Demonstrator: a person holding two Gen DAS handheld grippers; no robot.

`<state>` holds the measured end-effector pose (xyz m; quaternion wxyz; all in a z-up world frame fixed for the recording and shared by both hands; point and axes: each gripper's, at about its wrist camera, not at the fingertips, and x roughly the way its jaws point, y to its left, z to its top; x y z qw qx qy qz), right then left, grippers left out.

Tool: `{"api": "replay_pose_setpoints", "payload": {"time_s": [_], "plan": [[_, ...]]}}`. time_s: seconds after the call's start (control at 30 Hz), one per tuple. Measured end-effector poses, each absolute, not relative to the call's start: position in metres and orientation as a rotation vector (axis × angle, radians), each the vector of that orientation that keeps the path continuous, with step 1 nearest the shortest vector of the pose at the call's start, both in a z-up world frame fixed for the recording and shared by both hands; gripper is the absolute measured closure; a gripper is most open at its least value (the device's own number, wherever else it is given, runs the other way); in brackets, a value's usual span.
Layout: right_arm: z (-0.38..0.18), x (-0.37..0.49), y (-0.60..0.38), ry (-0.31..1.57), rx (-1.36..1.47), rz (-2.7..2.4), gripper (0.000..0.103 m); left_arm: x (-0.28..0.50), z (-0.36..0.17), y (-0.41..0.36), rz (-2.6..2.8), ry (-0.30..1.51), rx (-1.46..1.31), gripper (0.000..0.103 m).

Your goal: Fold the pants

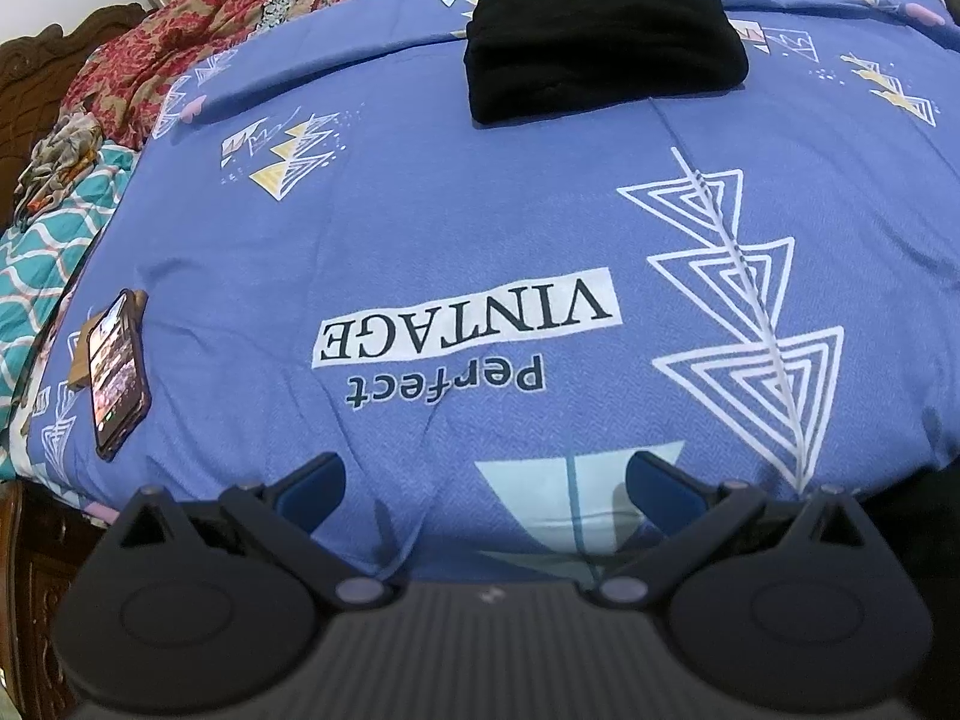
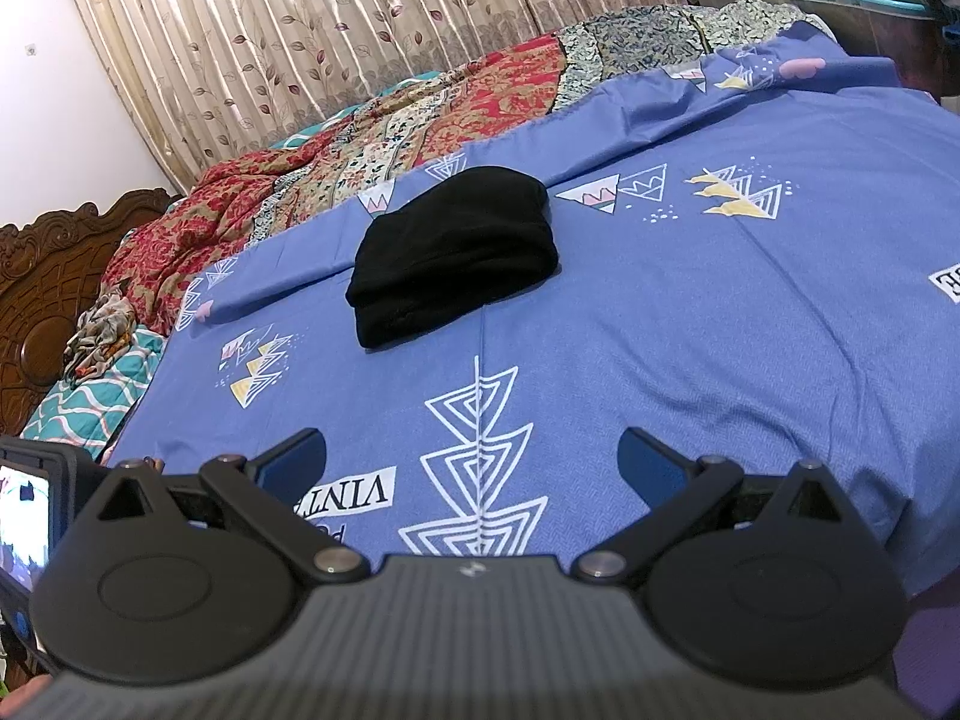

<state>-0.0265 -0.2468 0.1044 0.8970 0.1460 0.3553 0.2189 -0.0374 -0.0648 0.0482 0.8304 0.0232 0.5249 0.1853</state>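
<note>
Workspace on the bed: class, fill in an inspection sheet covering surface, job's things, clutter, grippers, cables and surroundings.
Surface: blue patterned bedsheet, printed "Perfect VINTAGE", mostly smooth.
Job's things: black pants, folded into a compact stack, lying apart from both grippers.
Clutter: smartphone, screen lit, near the bed's edge; crumpled red floral quilt; teal patterned blanket.
Grippers: left gripper open, empty; right gripper open, empty.
Cables: nothing seen.
Surroundings: leaf-print curtain, carved wooden headboard, white wall.

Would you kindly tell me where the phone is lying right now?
In the left wrist view, the phone lies at the left edge of the blue bedsheet, left of the "Perfect VINTAGE" print.
</note>
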Motion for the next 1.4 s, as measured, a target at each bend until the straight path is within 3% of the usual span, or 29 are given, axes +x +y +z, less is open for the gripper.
{"api": "replay_pose_setpoints", "payload": {"time_s": [1.4], "plan": [[0.1028, -0.0228, -0.2495, 0.744, 0.309, 0.456, 0.000, -0.0370, 0.0424, -0.0665, 0.384, 1.130, 0.049, 0.000]]}}
